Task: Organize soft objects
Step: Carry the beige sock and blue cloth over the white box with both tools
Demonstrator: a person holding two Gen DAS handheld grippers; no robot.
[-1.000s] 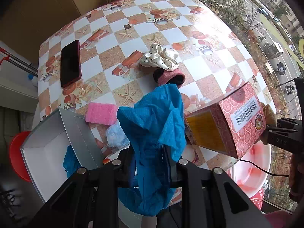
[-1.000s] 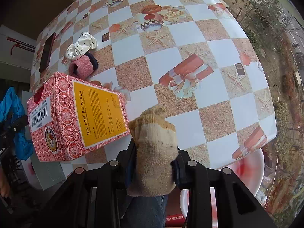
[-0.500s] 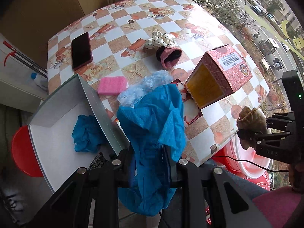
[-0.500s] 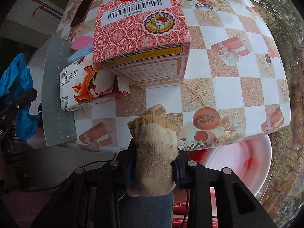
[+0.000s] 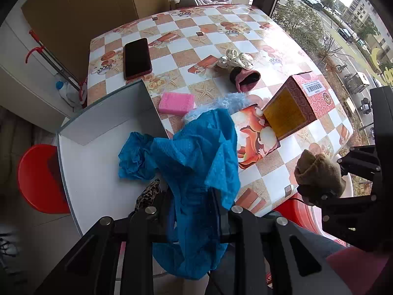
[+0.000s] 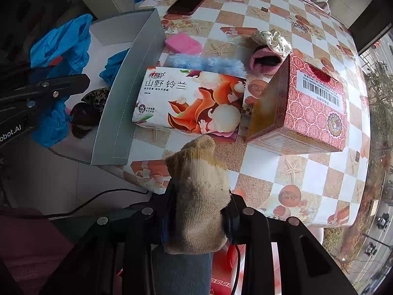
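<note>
1. The left hand-held gripper (image 5: 194, 211), clamped on a blue cloth (image 5: 201, 162), has swung from over the counter (image 5: 245, 19) to above the grey box (image 5: 98, 127).
2. The right hand-held gripper (image 6: 199, 216), clamped on a beige sock (image 6: 199, 196), has followed toward the box; both look ready to drop.
3. A tissue pack (image 6: 189, 103) and red carton (image 6: 307, 113) lie between the sock and the pink sponge (image 6: 183, 43), fluffy blue piece (image 6: 206, 64), scrunchie (image 6: 275, 41) and phone (image 6: 190, 0).

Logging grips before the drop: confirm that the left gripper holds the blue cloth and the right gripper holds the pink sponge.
Wrong on the right gripper: it holds the beige sock, as the right wrist view shows. The pink sponge lies on the table. The left gripper does hold the blue cloth.
</note>
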